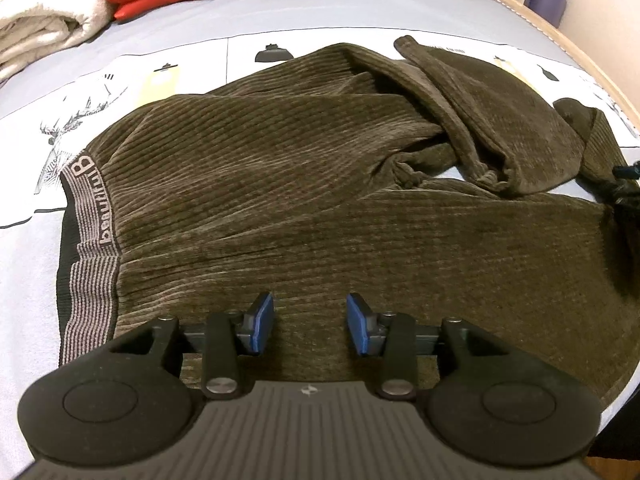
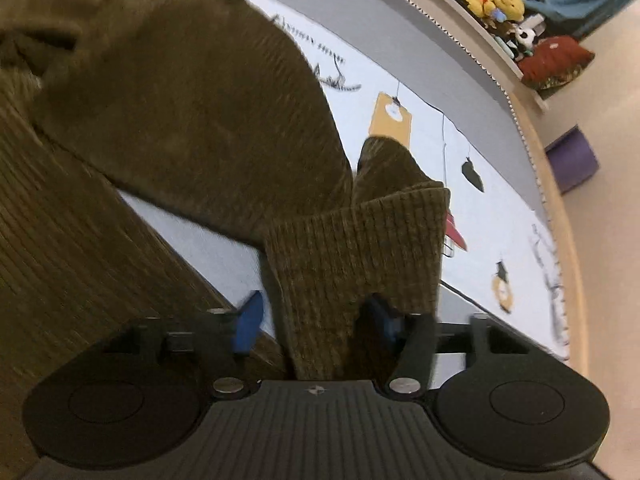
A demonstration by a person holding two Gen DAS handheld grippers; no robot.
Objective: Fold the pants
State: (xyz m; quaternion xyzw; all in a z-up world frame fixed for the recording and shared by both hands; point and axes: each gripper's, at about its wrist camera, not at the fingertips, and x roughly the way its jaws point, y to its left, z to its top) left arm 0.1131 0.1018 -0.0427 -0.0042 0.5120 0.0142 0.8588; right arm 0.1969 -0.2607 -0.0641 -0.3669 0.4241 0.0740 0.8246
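On the bed [image 1: 280,28] the olive corduroy pants [image 1: 280,184] lie spread, far leg crumpled. Left gripper [image 1: 310,324] hovers with jaws apart near the waistband [image 1: 90,240]. Right gripper [image 2: 312,322] straddles the leg cuff [image 2: 360,248], jaws apart; best clamp it fully, then carry it low across. Cuff's underside is hidden, that view blurred.

Left gripper [image 1: 310,322] and right gripper [image 2: 312,322]: black plastic, blue pads [image 1: 262,320], silver screws, ribbed grey top, round side discs
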